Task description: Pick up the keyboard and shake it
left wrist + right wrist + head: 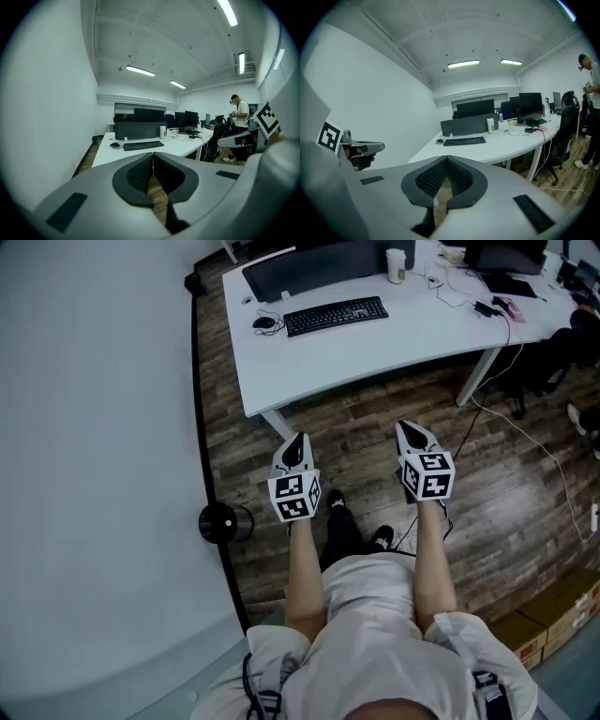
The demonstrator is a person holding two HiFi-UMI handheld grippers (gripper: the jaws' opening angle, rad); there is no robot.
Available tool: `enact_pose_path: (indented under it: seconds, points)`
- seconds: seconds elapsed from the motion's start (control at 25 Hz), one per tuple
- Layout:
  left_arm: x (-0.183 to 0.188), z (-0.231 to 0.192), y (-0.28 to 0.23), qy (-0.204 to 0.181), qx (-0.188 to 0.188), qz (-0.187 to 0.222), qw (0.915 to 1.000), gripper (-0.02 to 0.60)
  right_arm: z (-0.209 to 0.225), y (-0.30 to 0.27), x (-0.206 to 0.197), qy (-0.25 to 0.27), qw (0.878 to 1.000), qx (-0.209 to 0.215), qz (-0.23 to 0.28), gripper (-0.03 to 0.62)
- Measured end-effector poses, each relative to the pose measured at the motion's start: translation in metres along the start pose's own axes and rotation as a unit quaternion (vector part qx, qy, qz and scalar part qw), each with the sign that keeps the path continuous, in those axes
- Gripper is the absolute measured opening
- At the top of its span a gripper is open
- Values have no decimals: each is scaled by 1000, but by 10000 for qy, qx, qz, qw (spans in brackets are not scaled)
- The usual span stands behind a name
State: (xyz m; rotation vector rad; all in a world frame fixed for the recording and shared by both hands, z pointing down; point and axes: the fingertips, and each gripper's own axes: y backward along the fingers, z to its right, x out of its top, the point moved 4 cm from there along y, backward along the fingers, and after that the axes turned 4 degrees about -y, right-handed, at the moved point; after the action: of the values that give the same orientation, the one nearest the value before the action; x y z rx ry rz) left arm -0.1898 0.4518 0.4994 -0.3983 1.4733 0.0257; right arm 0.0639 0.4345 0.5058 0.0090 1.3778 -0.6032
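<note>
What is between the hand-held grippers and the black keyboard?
In the head view, only brown wood-plank floor and a bare strip of the white desk lie between the left hand-held gripper, the right hand-held gripper and the black keyboard.

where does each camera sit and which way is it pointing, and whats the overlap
Head view: on the person's head, facing steeply down at the floor and white desk; shows both forearms, legs, left gripper and right gripper.
Left gripper view: rides the left gripper, looks along its shut jaws toward the desk; right gripper at right edge.
Right gripper view: rides the right gripper, looks along its shut jaws toward the desk; left gripper at left edge.
Shared: all three show the keyboard on the desk.
</note>
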Motion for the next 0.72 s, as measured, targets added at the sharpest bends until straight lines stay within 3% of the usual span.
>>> enact_pose_path:
  seconds: [0.16,0.32,0.52,0.72]
  points:
    - [2,1,6,-77,183,-1,9998,15,5,5,-1,-73,10000,11,50,38]
    - [10,-6,7,-404,265,76,9988,15,17,2,2,-330,9992,-78,198,38]
    - [14,-26,-15,-143,505,237,9983,14,39,-14,6,-684,9972,-41,308,40]
    - [18,-26,-58,138,361,245,9989,14,62,-39,17,-766,9965,130,292,40]
